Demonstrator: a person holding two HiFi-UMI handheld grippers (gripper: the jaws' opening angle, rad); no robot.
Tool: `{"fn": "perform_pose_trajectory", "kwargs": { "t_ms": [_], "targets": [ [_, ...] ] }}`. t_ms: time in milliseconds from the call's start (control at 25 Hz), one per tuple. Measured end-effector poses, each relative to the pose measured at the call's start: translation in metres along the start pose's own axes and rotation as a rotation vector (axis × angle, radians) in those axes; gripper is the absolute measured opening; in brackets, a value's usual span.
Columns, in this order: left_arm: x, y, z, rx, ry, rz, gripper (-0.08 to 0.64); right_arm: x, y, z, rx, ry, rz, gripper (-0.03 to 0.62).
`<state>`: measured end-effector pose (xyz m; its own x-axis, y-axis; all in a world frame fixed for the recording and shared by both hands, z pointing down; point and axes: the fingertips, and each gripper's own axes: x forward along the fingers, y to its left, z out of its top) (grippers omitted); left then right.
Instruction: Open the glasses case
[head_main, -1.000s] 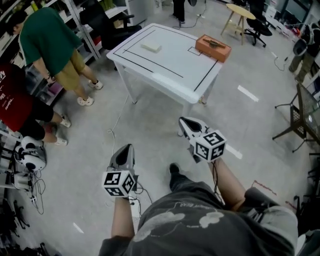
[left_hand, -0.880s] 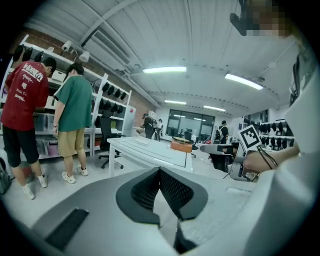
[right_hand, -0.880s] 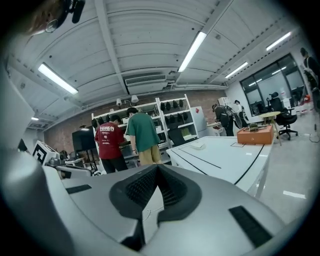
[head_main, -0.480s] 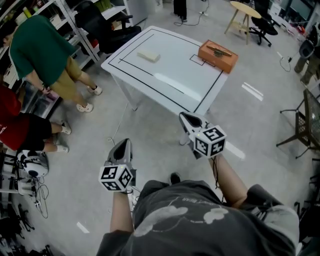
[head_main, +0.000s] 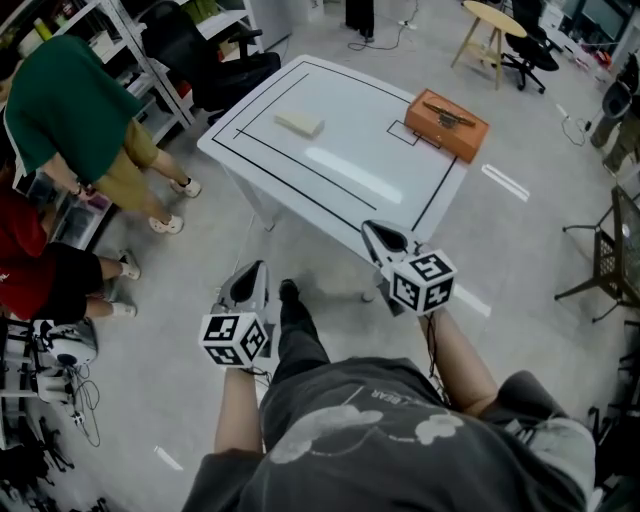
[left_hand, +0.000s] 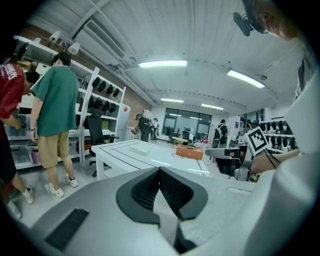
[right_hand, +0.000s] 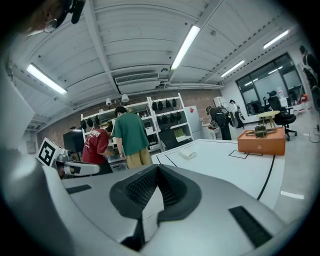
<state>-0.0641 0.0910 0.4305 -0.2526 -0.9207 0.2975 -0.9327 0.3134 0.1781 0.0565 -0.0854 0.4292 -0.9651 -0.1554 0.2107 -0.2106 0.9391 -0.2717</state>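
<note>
Well beyond left gripper (head_main: 256, 270) and right gripper (head_main: 373, 231), glasses case (head_main: 299, 123) on white table (head_main: 345, 110).

The left gripper (head_main: 256, 270) and the right gripper (head_main: 374, 232) are held forward side by side, pointed slightly down. On both, the jaws are closed together.

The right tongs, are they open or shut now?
Shut. In the right gripper view the right tongs have their dark pads together, nothing between them.
</note>
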Motion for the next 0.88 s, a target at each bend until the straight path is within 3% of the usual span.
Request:
{"fn": "perform_pose_trajectory", "kwargs": {
  "t_ms": [440, 800, 880],
  "targets": [
    [0.144, 0.088, 0.046, 0.041, 0.029, -0.159, 0.002, 0.114, -0.049, 0.032, 0.042, -0.04, -0.127, 0.002],
    [0.269, 0.156, 0.085, 0.118, 0.111, -0.293, 0.002, 0.215, -0.101, 0.054, -0.01, 0.038, -0.304, 0.006],
    [0.291, 0.166, 0.087, 0.145, 0.139, -0.322, 0.002, 0.231, -0.108, 0.054, -0.018, 0.068, -0.334, 0.048]
  ]
}}
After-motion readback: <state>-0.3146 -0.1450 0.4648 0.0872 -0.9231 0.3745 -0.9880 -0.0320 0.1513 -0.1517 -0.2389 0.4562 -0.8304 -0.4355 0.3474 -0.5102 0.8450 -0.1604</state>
